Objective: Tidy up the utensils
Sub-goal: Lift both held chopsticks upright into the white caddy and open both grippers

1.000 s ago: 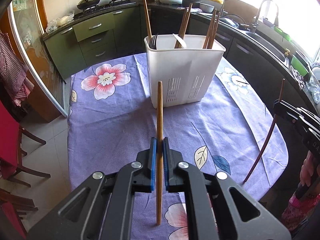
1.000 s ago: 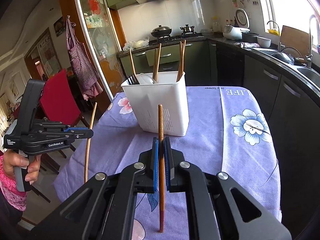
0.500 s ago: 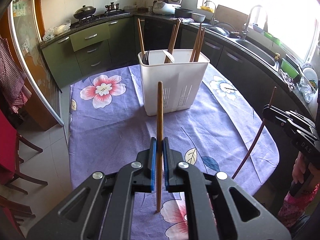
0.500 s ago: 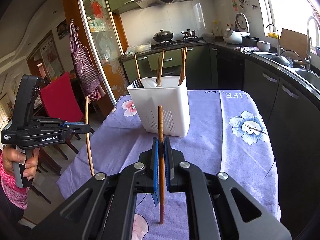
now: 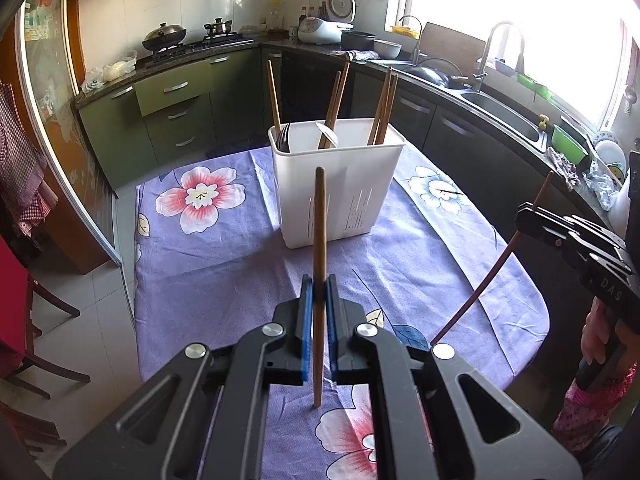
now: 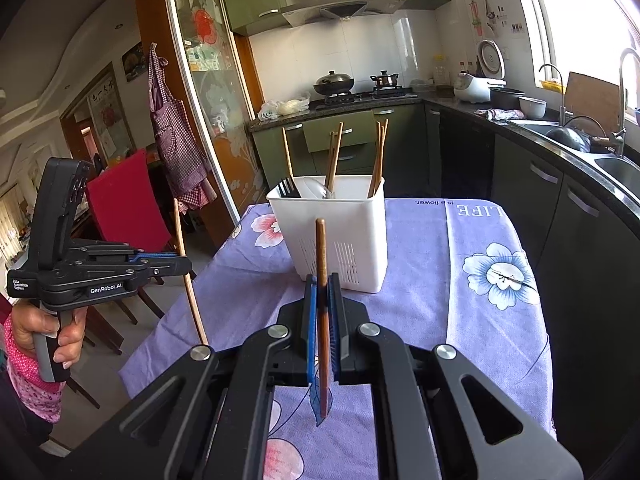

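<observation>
- While both tools hang above the purple flowered tablecloth [image 5: 224, 264], each clamps one chopstick.
- Left black two-finger gripper [image 5: 316, 312]: blue pads pressed tight on a light brown wooden chopstick [image 5: 319, 240], held upright, its lower end below the jaws.
- Right black two-finger gripper [image 6: 324, 312]: pads pinched on a darker reddish-brown wooden chopstick [image 6: 321, 264], likewise upright.
- White slotted plastic utensil holder [image 5: 340, 196]: standing on the cloth ahead of both grippers, apart from them.
- Contents: several wooden chopsticks [image 5: 384, 108], a black fork [image 6: 289, 188], and a white spoon [image 5: 329, 135].
</observation>
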Demonstrator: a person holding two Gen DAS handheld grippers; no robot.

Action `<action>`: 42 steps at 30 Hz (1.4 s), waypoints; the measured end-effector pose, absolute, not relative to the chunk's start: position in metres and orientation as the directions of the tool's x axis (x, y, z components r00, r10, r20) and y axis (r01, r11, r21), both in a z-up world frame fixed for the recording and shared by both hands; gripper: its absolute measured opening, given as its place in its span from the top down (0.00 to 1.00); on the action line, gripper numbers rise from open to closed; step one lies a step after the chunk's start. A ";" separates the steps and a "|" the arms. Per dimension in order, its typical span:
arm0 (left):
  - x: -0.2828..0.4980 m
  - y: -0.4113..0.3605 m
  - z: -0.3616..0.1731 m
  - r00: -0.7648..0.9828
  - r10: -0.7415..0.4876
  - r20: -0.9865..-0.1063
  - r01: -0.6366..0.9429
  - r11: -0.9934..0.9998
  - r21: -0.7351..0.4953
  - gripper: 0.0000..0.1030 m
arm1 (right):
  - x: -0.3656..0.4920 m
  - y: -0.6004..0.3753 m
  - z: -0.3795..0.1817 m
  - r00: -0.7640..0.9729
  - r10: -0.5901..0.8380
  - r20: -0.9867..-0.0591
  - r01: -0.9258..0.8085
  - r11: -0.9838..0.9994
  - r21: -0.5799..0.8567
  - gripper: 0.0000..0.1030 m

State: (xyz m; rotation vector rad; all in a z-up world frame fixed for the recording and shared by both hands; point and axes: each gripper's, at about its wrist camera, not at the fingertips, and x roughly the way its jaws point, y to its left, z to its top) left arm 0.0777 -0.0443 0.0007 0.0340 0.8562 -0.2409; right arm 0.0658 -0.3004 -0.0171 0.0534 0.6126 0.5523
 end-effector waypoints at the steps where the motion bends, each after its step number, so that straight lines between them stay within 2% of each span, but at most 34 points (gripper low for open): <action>1: 0.078 -0.044 0.002 0.633 -0.199 -0.748 0.224 0.972 -0.069 0.94 | 0.066 -0.299 -0.015 0.679 0.508 -0.529 -0.478 0.854 0.206 0.94; 8: 0.087 -0.044 0.021 0.638 -0.252 -0.728 0.249 0.962 -0.115 0.94 | 0.067 -0.298 -0.004 0.687 0.509 -0.518 -0.484 0.853 0.195 0.94; 15: 0.104 -0.050 0.068 0.665 -0.291 -0.688 0.280 0.951 -0.132 0.94 | 0.075 -0.300 0.006 0.693 0.508 -0.511 -0.482 0.854 0.195 0.94; 23: 0.132 -0.054 0.146 0.774 -0.265 -0.575 0.263 0.961 -0.088 0.94 | 0.079 -0.299 0.017 0.703 0.509 -0.497 -0.488 0.853 0.184 0.94; 28: 0.159 -0.062 0.174 0.825 -0.231 -0.515 0.242 0.969 -0.046 0.94 | 0.086 -0.302 0.011 0.696 0.507 -0.508 -0.482 0.855 0.192 0.94; 34: 0.199 -0.069 0.161 0.816 -0.190 -0.545 0.207 0.978 -0.031 0.94 | 0.095 -0.306 0.011 0.697 0.502 -0.513 -0.474 0.858 0.196 0.94; 42: 0.228 -0.065 0.097 0.752 -0.179 -0.634 0.185 0.981 -0.057 0.94 | 0.110 -0.304 0.038 0.722 0.507 -0.471 -0.471 0.859 0.202 0.94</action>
